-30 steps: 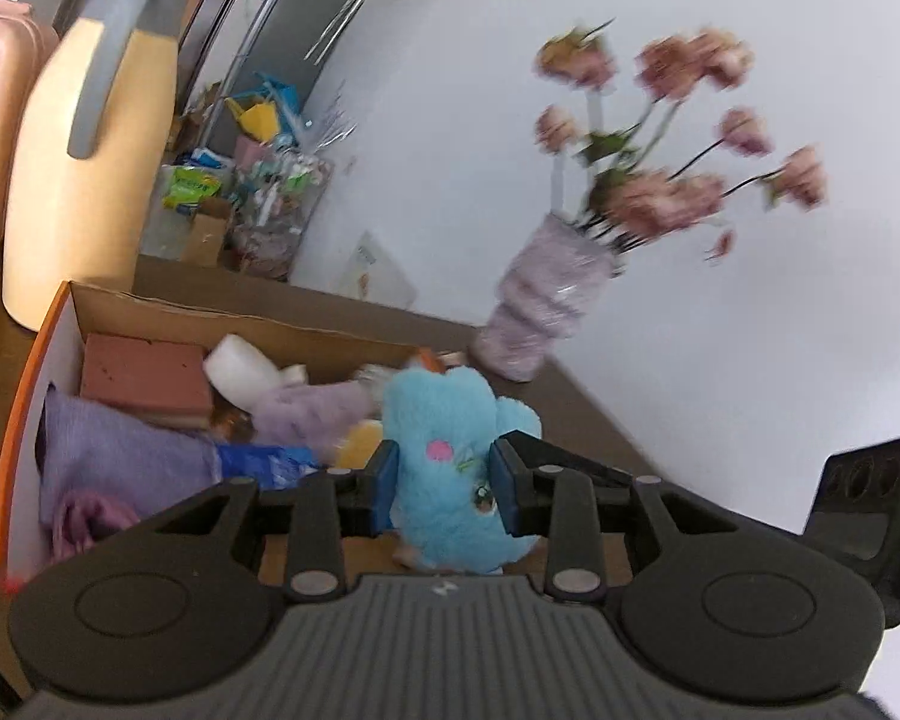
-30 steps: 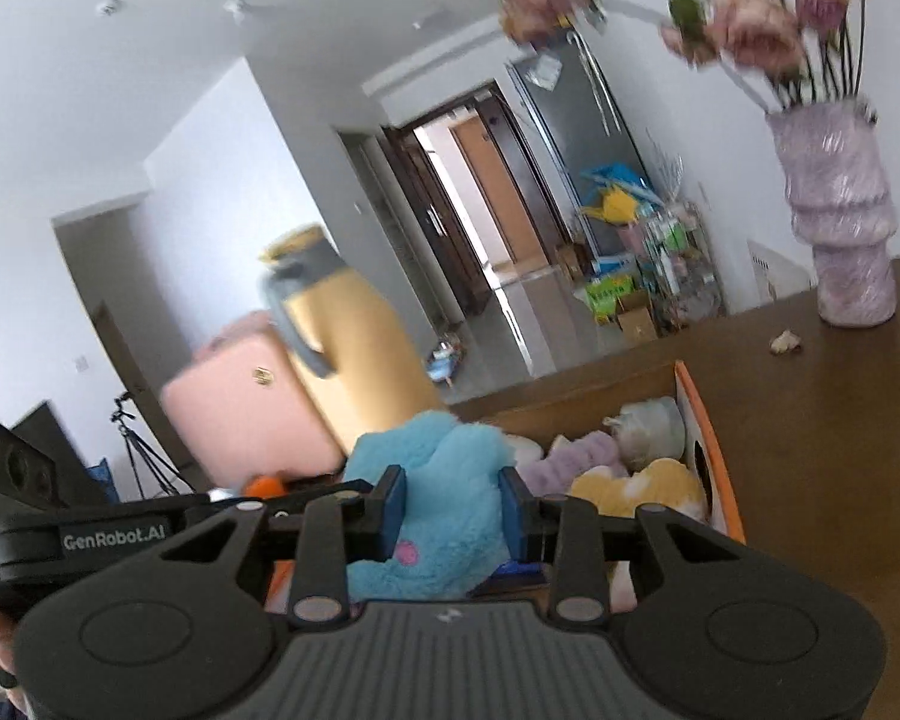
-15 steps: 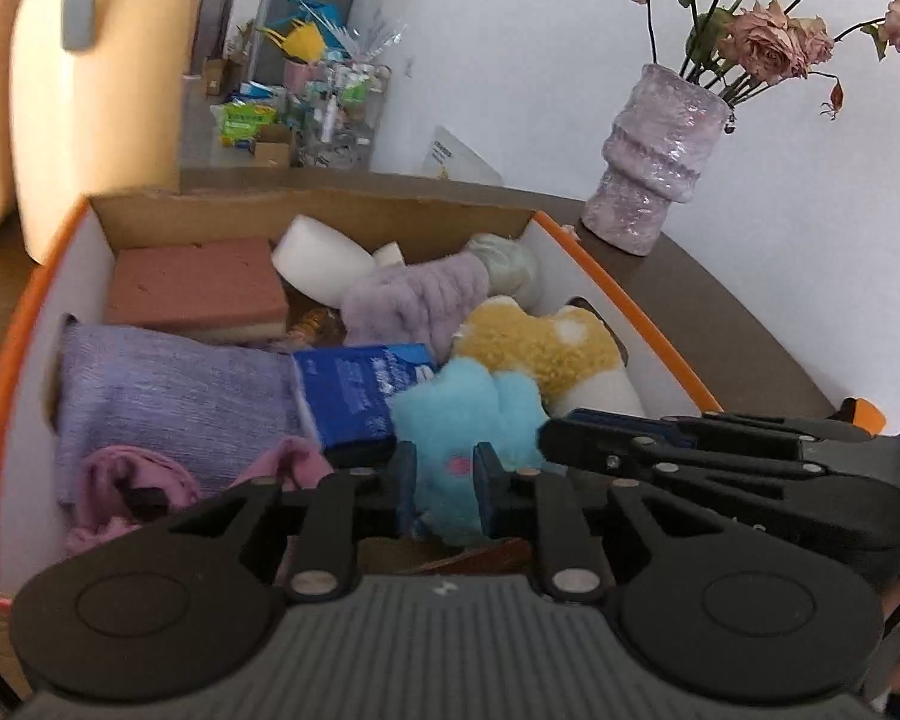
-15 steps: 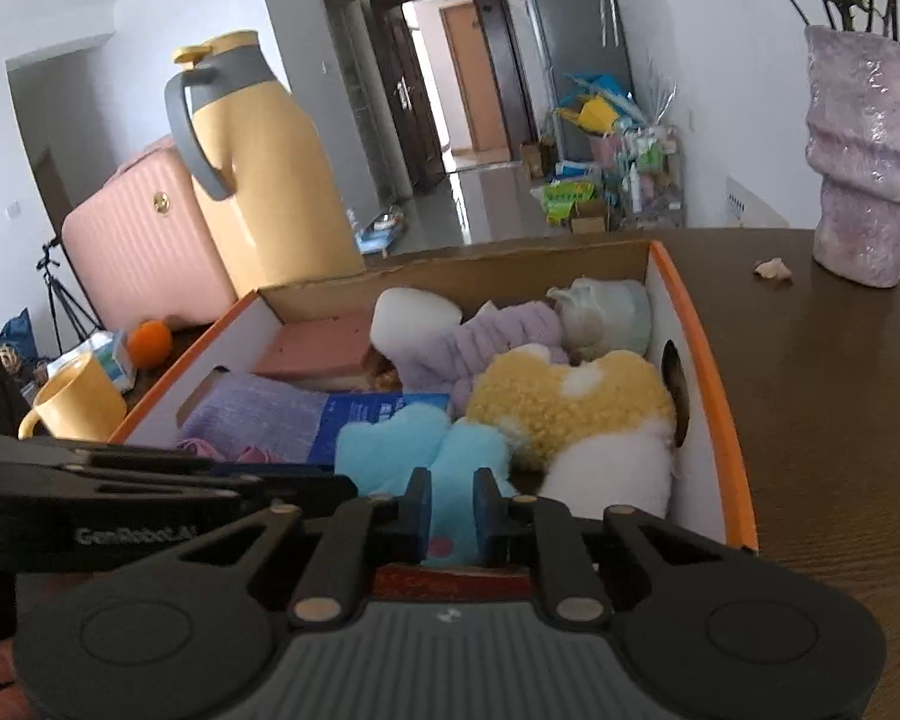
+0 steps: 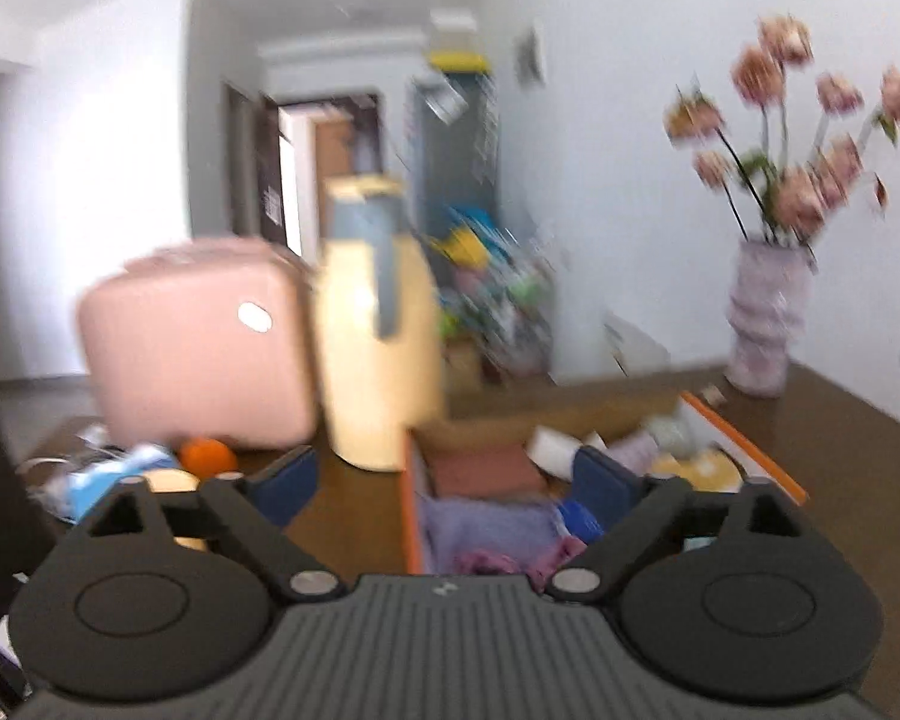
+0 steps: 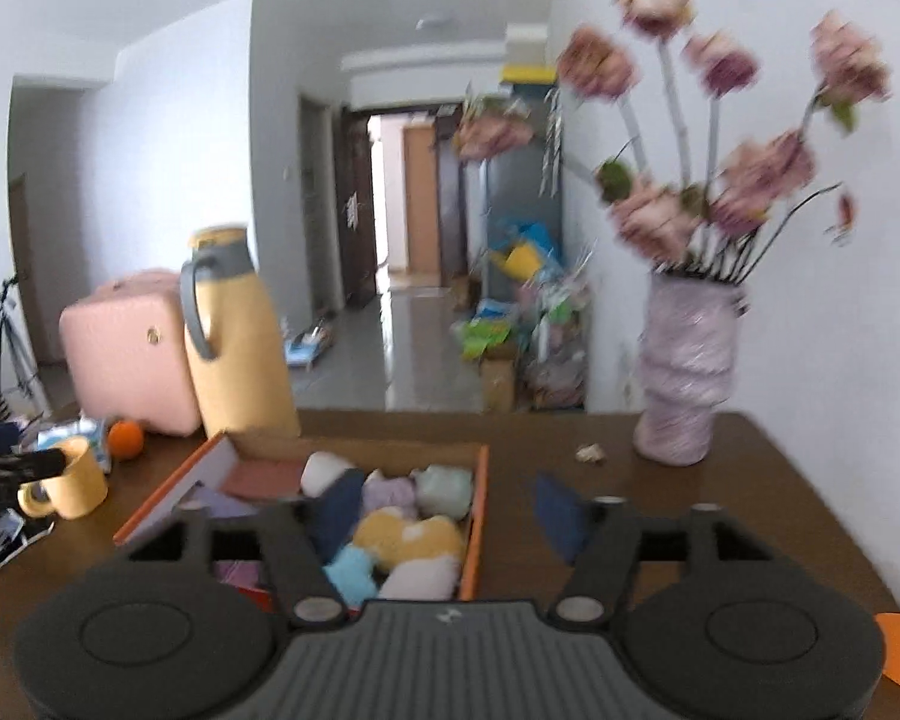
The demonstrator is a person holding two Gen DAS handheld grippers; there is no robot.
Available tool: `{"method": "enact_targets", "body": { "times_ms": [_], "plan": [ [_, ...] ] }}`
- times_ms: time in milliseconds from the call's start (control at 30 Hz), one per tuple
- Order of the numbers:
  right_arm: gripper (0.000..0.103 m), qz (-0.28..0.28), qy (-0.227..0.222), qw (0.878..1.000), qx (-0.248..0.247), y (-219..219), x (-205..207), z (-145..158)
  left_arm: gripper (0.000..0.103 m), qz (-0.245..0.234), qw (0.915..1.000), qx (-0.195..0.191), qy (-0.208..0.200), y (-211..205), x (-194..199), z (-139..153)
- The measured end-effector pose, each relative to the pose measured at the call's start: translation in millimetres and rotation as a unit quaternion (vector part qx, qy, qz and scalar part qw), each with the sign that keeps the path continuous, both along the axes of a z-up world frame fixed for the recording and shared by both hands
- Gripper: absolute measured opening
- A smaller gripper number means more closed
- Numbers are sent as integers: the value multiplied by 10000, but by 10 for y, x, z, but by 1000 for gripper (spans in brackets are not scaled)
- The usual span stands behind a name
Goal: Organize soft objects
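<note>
- The left tool [image 5: 447,483] is spread wide and holds nothing; its pads frame the near end of the box [image 5: 411,504] and the counter [image 5: 354,516] beside it.
- The right tool [image 6: 447,510] is also spread wide and empty, hanging above the box [image 6: 479,516] with 1 pad over the toys and the other over bare counter [image 6: 690,480].
- The blue plush [image 6: 351,576] lies inside the box at its near end, just beside the yellow plush [image 6: 408,531] and touching a white-pink one [image 6: 417,579].
- Further in sit a lilac plush [image 6: 387,489], a pale green one [image 6: 444,489], a white roll [image 6: 321,471] and a red sponge [image 6: 264,477]; a purple cloth [image 5: 492,525] lies along the left wall.
- Judged from this, the box looks nearly full and the blue plush counts as put away.
- No other soft thing shows on the counter; a mug [image 6: 75,477], an orange [image 6: 126,438], a flask [image 6: 234,336] and a vase [image 6: 684,372] stand around the box, and the clutter at the far left is too blurred to sort.
- What may be left is little: perhaps tidying the pile, or nothing at all.
</note>
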State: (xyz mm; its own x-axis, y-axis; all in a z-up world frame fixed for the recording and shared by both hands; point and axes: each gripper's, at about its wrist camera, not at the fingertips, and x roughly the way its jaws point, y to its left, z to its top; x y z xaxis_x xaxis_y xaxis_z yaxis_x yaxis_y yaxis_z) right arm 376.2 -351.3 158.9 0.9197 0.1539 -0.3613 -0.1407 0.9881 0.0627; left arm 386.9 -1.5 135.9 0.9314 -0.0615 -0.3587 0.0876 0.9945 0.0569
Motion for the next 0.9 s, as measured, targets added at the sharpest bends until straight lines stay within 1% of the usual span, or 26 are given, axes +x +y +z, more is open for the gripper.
{"method": "enact_targets", "body": {
  "times_ms": [33,100,233,367,433,500,567,633,700,900],
  "plan": [
    [86,-52,-132,9999,10,1,-92,9,98,93,9999,-35,-138,20,-98,15],
    [86,-26,-328,9994,-48,43,-227,25,98,111,9996,-118,-246,44,-248,68],
    [86,-50,-473,9987,-193,137,-414,54,99,19,9992,-182,-360,46,-504,147],
    [86,-96,-582,9982,-109,192,-613,34,99,12,9985,-285,-470,75,-745,181],
    [86,-119,-660,9977,-31,230,-791,-31,99,110,9978,-364,-542,108,-911,159],
    [86,-150,-797,9967,29,272,-1014,-105,99,215,9967,-491,-603,129,-1132,100],
    [86,-145,-878,9960,64,324,-1262,-201,100,292,9963,-510,-629,140,-1347,24],
    [86,-111,-922,9956,83,391,-1542,-319,102,266,9957,-518,-722,128,-1635,-60],
    [86,-73,-946,9954,96,462,-1808,-438,102,185,9954,-512,-787,116,-1942,-176],
    [86,59,-938,9955,-136,682,-2646,-805,103,244,9959,-392,-773,113,-2802,-463]
  ]
}}
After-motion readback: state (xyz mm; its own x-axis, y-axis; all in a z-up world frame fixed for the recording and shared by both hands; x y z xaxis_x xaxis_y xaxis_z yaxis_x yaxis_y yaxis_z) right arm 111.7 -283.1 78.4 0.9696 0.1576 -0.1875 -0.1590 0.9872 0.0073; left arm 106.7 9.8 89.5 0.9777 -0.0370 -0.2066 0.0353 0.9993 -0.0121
